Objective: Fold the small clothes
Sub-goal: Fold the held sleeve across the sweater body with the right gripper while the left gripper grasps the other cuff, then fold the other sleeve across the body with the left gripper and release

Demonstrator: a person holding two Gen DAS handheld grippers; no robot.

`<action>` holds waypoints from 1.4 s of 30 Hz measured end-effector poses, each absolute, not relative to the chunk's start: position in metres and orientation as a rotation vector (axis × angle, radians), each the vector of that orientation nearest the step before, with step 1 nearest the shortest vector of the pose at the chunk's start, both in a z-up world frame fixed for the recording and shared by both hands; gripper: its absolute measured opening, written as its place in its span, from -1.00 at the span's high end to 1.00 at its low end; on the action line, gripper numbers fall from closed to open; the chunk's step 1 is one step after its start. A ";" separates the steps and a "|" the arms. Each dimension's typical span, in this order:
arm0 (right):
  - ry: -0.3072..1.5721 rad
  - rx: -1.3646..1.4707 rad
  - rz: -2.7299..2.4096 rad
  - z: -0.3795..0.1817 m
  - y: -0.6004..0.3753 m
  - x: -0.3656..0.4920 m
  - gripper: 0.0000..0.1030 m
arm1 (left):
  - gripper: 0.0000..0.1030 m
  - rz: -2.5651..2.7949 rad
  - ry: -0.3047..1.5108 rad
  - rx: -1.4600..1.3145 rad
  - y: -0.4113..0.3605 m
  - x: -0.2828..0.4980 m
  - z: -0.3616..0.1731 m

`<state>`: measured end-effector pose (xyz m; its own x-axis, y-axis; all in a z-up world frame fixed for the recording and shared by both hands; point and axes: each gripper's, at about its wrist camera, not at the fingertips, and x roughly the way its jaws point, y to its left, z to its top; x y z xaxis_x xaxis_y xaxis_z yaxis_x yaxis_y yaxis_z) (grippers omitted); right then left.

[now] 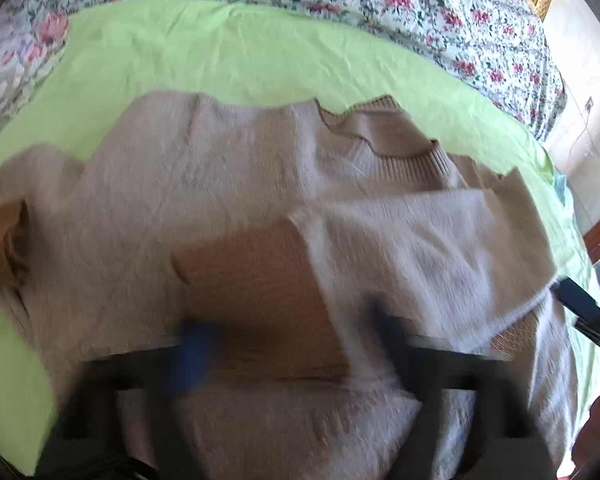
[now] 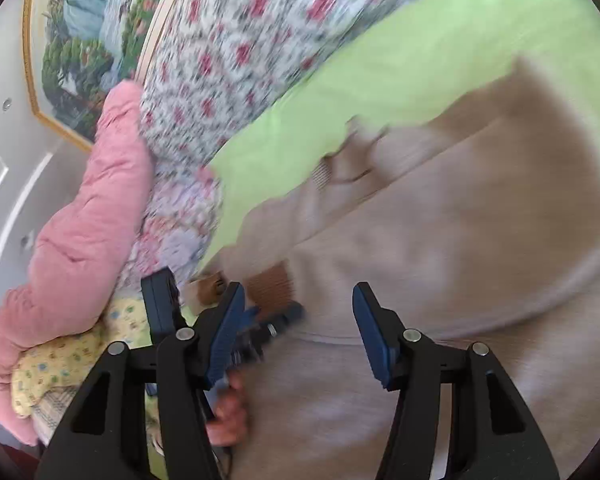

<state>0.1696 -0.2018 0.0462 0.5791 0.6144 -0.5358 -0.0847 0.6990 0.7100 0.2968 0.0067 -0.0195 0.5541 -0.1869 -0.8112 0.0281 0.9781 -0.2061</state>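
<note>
Sweater (image 1: 220,184) lay spread on the green sheet (image 1: 220,52) over the bed, one sleeve already folded across its chest, brown cuff (image 1: 256,280) toward the middle. The left hand-held gripper (image 1: 284,336) was blurred; its jaws seemed to straddle that cuff, though I could not tell whether they pinched it. The right hand-held gripper (image 2: 300,332) stood apart, empty, over the body. Next, the other sleeve needed taking and folding in.

A beige fuzzy knit sweater (image 1: 228,168) lies spread flat on a lime-green sheet (image 1: 228,52), ribbed collar (image 1: 416,156) toward the right. One sleeve (image 1: 420,248) is folded across the body, its tan ribbed cuff (image 1: 256,280) resting at the middle.
</note>
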 end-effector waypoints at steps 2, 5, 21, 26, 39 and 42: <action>0.842 0.677 0.386 0.049 -0.226 0.157 -0.11 | 0.79 -0.157 0.962 -0.236 0.016 0.288 -0.010; 0.810 0.644 0.306 0.053 -0.254 0.144 -0.11 | 0.81 -0.128 0.861 -0.266 0.036 0.261 0.011; 1.017 0.434 0.006 0.003 -0.315 0.246 -0.11 | 0.84 -0.158 0.915 -0.303 0.060 0.249 -0.013; 0.961 0.371 0.019 0.016 -0.315 0.243 0.85 | 0.84 -0.174 0.901 -0.308 0.061 0.246 0.004; 0.906 0.458 0.064 0.032 -0.293 0.187 0.09 | 0.53 -0.035 0.902 -0.309 0.113 0.212 0.010; 0.907 0.470 0.146 0.036 -0.268 0.169 0.08 | 0.15 0.036 0.899 -0.332 0.142 0.199 0.012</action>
<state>0.1689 -0.2675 0.0356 0.6140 0.3165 -0.7231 0.0735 0.8892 0.4516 0.1987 0.1422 0.0120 0.6251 -0.1075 -0.7731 -0.1686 0.9485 -0.2682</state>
